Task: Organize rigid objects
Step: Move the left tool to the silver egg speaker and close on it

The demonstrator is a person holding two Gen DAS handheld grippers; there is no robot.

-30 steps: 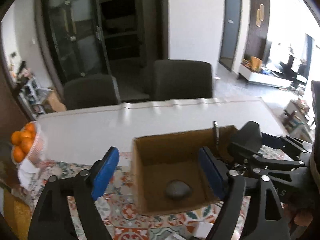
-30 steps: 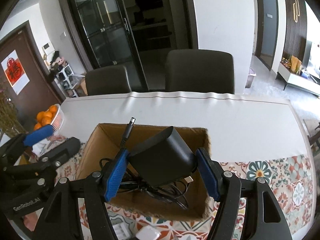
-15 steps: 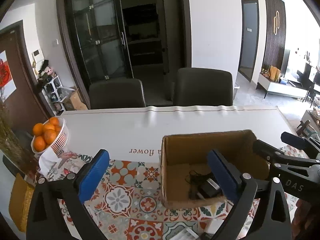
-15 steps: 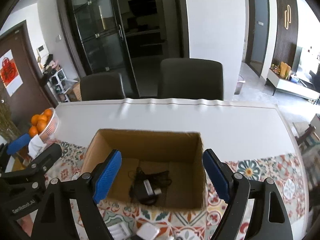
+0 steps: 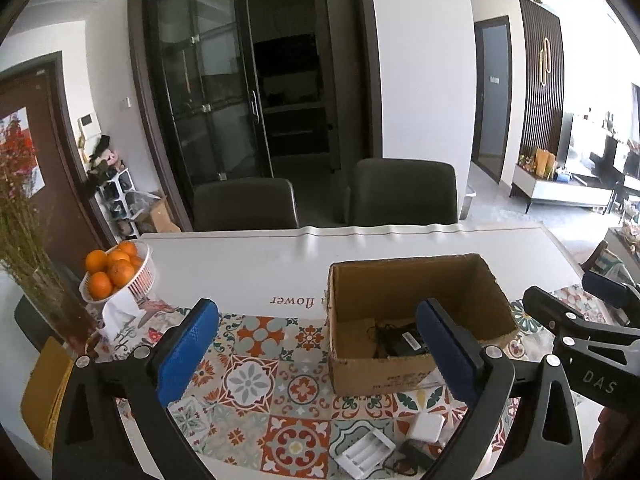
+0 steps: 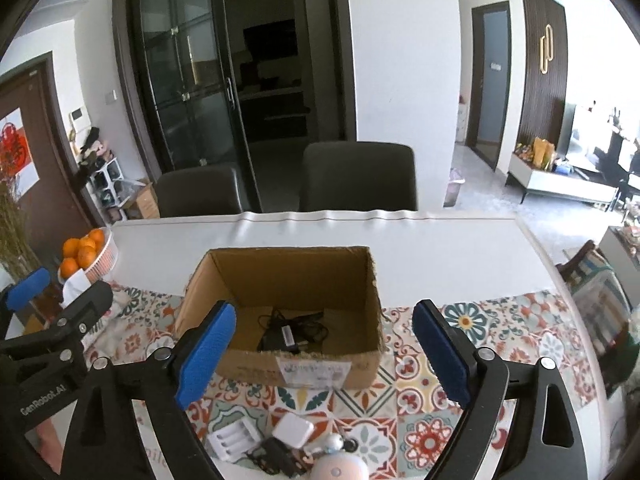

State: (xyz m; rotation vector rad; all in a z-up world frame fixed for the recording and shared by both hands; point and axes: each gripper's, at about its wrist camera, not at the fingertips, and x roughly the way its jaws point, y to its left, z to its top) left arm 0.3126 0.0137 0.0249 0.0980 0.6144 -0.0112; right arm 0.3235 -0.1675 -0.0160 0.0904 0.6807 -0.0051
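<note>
Power adapter [image 6: 286, 334]: lying inside cardboard box [image 6: 362, 364].
Right tool [image 6: 322, 354]: jaws opening, gripping nothing.
Left tool [image 5: 316, 350]: released.
Next: approaching white charger [image 6: 292, 431] squarely, clearing battery holder [image 6: 234, 438].

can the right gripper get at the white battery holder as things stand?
Probably yes. The white battery holder lies uncovered on the tablecloth, near the opening, empty right gripper; only a white adapter sits close beside it.

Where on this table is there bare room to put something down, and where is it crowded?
Free: the plain white table strip between the open brown cardboard box and the dark chairs, and the patterned tile cloth left of the box. Crowded: the near edge, with a white battery case and white square charger.
</note>
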